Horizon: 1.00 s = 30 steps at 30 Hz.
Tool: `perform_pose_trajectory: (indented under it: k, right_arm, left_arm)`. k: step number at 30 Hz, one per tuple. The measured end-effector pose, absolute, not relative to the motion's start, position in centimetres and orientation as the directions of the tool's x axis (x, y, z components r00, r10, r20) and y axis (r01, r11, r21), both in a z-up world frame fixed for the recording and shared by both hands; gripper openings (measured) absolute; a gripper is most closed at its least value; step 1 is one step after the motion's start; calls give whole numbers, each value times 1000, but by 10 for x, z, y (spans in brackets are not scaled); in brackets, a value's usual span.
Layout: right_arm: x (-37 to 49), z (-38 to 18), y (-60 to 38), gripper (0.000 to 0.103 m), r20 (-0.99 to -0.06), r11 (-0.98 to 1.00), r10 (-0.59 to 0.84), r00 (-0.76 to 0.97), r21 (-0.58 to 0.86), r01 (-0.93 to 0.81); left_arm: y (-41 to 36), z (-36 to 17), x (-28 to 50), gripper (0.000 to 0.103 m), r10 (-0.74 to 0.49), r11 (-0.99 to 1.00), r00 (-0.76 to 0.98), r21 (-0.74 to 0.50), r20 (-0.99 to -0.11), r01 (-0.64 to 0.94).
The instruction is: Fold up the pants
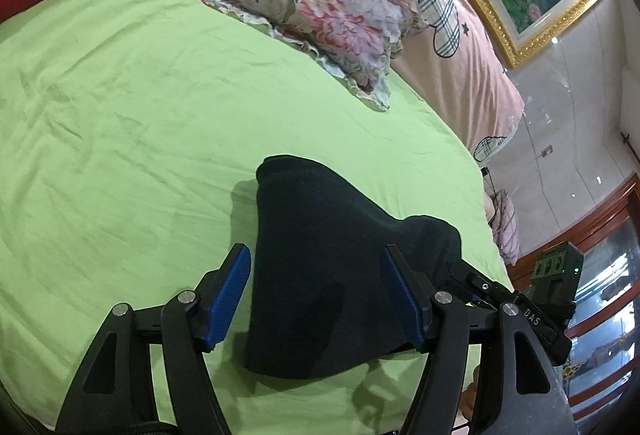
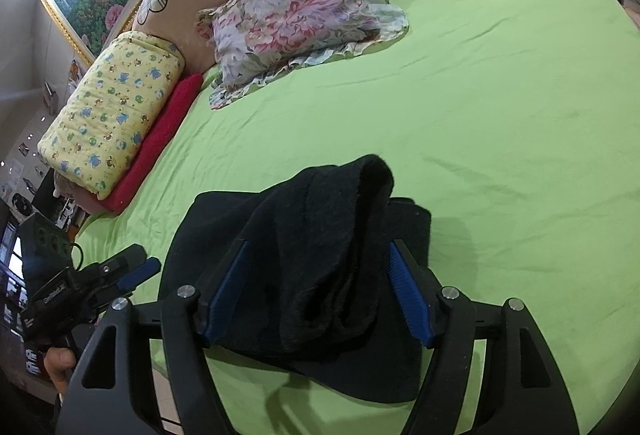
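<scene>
two grippers hang over the soft black knit pants (image 2: 304, 275), which lie bunched just ahead of both on the smooth lime-green bedsheet (image 2: 500, 123). right gripper (image 2: 320, 287) stands apart, straddling a raised fuzzy fold, pads not pressing. left gripper (image 1: 316, 299) is spread too, flat cloth between its ribbed blue pads (image 1: 228, 299), likely lining up to gather an edge.

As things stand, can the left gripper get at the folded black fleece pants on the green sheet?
Probably yes. The left gripper has its jaws open with the black fleece pants lying between them, and nothing but bare green sheet around it.
</scene>
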State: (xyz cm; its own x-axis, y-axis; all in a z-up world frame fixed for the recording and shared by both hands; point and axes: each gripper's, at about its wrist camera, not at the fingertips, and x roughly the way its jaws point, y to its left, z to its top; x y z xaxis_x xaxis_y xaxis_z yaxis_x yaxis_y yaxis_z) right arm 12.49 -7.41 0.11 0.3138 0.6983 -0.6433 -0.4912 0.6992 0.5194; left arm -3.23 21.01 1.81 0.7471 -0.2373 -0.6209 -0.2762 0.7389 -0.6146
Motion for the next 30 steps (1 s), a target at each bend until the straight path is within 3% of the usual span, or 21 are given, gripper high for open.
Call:
perform_pose_trajectory:
  k: [4,6,7,11,14,20,24,27,28,29,30]
  right_arm:
    - [126,-2,-76,68,-637,692,708,305,542,-476]
    - [127,-3,-78,50,-657,719,681,324,516,-467]
    - [128,-3,-79,35,-664,729,670,331,505,-462]
    - [130,-6,-92,15,-649,718,687,328,534,-446]
    - [124,-4,-102,6,-635,717,690,347,539,-441]
    - [114,-9,-115,1,-641,725,683,350,540,-426]
    - [112,-26,-115,1,-673,742,665,324,545,-390]
    - [114,-25,-123,6,-635,722,691,345,599,-345]
    - [116,-24,-125,23,-632,722,692,349,607,-333]
    - [118,-22,-126,54,-629,721,693,354,611,-326]
    - [118,-19,-128,68,-621,721,692,367,614,-321]
  left_arm:
    - [214,11,-23,68,-240,745,731,-604,-639,-283]
    - [215,7,-19,68,-244,745,724,-603,-645,-286]
    - [215,5,-16,68,-246,745,720,-602,-649,-288]
    - [214,-4,-9,68,-252,747,702,-595,-666,-296]
    - [214,-9,-6,71,-258,743,696,-598,-670,-300]
    - [212,-15,2,75,-257,753,684,-586,-682,-301]
    - [210,-24,9,75,-283,749,666,-593,-690,-296]
    - [210,-23,9,75,-281,752,669,-591,-688,-293]
    - [211,-23,10,75,-280,754,667,-588,-690,-292]
    - [212,-22,10,75,-277,756,667,-585,-692,-293]
    - [213,-22,9,75,-279,756,668,-587,-690,-291]
